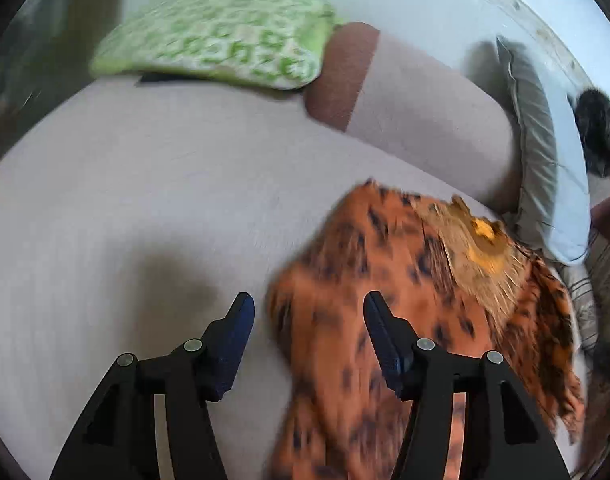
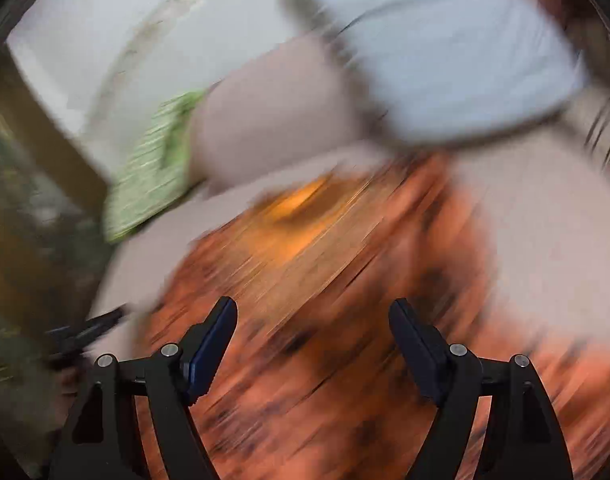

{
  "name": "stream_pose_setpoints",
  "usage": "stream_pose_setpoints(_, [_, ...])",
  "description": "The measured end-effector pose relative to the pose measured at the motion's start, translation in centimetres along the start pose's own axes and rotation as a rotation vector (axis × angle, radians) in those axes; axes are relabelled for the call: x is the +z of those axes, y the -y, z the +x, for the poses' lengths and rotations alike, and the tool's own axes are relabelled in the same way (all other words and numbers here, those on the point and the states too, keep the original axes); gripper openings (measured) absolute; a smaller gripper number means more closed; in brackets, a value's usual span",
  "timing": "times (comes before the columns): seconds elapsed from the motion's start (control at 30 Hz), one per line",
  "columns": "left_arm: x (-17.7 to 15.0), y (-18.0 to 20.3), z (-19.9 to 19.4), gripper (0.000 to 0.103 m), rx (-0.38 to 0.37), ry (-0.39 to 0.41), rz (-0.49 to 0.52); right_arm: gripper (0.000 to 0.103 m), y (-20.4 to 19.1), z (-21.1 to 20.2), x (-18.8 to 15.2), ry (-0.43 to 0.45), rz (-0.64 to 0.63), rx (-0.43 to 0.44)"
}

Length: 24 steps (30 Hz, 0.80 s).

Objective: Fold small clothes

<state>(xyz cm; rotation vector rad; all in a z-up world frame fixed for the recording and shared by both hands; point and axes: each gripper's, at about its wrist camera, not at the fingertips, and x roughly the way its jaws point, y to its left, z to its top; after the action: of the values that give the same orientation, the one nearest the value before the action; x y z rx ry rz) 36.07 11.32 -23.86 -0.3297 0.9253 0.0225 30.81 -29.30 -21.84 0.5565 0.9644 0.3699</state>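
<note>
My left gripper [image 1: 309, 312] is hanging spread and empty over the pale sofa seat [image 1: 145, 184]; the soft orange leopard-print fleece garment [image 1: 385, 280] is lying just right. My right gripper [image 2: 313, 316] is gaping empty above it. I'm judging it light, floppy: pinch the edge.

Green cushion [image 1: 213, 36]: upper left of the left wrist view, white-patterned, lying on the bed.
Bed sheet [image 1: 145, 200]: pale pinkish, filling the middle.
Grey pillow [image 1: 545, 160]: right edge, standing on its side.
Brown band [image 1: 341, 72]: beside the green cushion.
</note>
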Motion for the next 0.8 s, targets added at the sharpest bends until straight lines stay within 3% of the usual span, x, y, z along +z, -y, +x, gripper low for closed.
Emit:
stream_pose_setpoints(0.07, [-3.0,-0.7,-2.1,0.057,-0.010,-0.033,-0.018,0.078,-2.5,0.9,-4.1,-0.083,-0.019,0.070])
stream_pose_setpoints(0.17, [-8.1,-1.6,-5.1,0.057,-0.046,-0.085,-0.067,0.072,-5.4,2.6,-10.0,-0.195,-0.057,0.089])
stream_pose_setpoints(0.27, [-12.5,-1.3,-6.9,0.057,-0.081,-0.136,-0.082,0.062,-6.3,4.4,-14.3,-0.284,-0.072,-0.002])
stream_pose_setpoints(0.37, [-14.4,-0.8,-7.7,0.056,-0.107,-0.179,-0.073,0.055,-8.4,4.6,-15.8,-0.260,-0.202,-0.111])
stream_pose_setpoints(0.4, [-14.7,-0.7,-8.0,0.056,-0.104,-0.183,-0.074,0.032,-8.9,4.5,-15.9,-0.263,-0.218,-0.135])
stream_pose_setpoints(0.43, [-14.8,-0.7,-8.6,0.056,-0.110,-0.180,-0.075,0.003,-9.2,4.0,-15.6,-0.267,-0.233,-0.138])
stream_pose_setpoints(0.53, [-14.1,-1.0,-10.0,0.057,-0.147,-0.165,-0.100,0.003,-10.3,0.9,-15.3,-0.231,-0.226,-0.111])
stream_pose_setpoints(0.63, [-13.0,-1.8,-10.9,0.057,-0.165,-0.153,-0.118,0.003,-10.4,-0.7,-15.7,-0.188,-0.203,-0.142])
stream_pose_setpoints(0.77, [-10.7,-2.7,-9.6,0.057,-0.177,-0.154,-0.132,0.003,-7.8,1.7,-16.7,-0.267,-0.108,-0.131])
stream_pose_setpoints(0.8, [-9.9,-2.9,-9.0,0.057,-0.178,-0.151,-0.135,0.008,-7.8,1.6,-16.9,-0.262,-0.100,-0.070])
